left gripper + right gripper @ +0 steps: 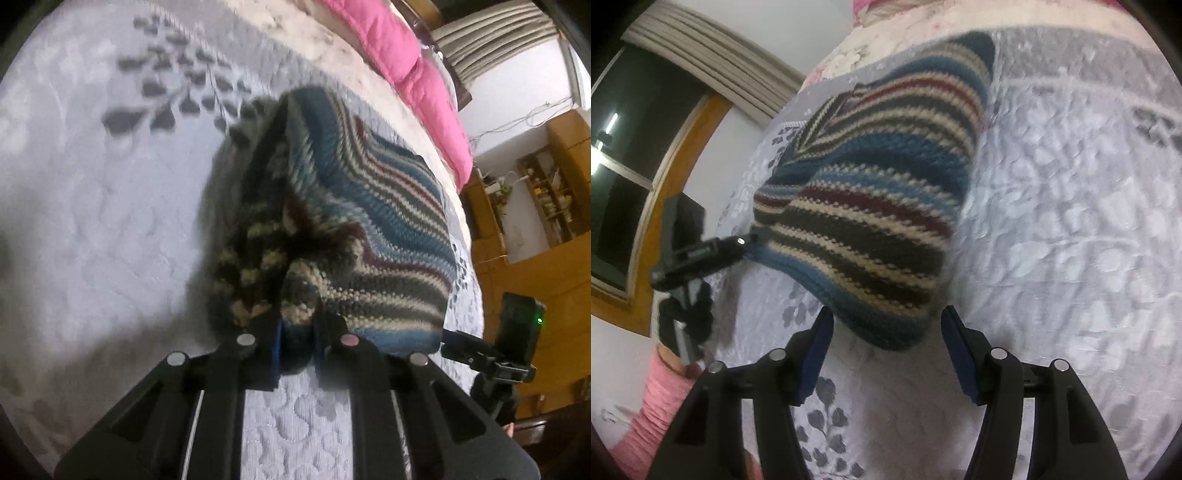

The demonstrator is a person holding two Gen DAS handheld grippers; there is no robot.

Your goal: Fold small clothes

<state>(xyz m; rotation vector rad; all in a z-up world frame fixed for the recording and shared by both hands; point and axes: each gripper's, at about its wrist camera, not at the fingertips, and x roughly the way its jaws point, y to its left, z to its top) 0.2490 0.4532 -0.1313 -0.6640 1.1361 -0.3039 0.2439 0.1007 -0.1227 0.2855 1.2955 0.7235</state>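
Quilted grey bedspread point(1071, 221) w/ a striped knit sweater point(871, 206) on it, left gripper point(297, 350) clenched on its bunched hem at 6 o'clock, right gripper point(886, 339) spread wide, grabbing nothing; thick, soft, floppy imo, so pinch edges/corners.

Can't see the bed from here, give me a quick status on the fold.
Left gripper shut on striped knit sweater edge, lifted. Right gripper open, sweater hem between its fingers, ungripped. Nothing blocking on grey quilt.
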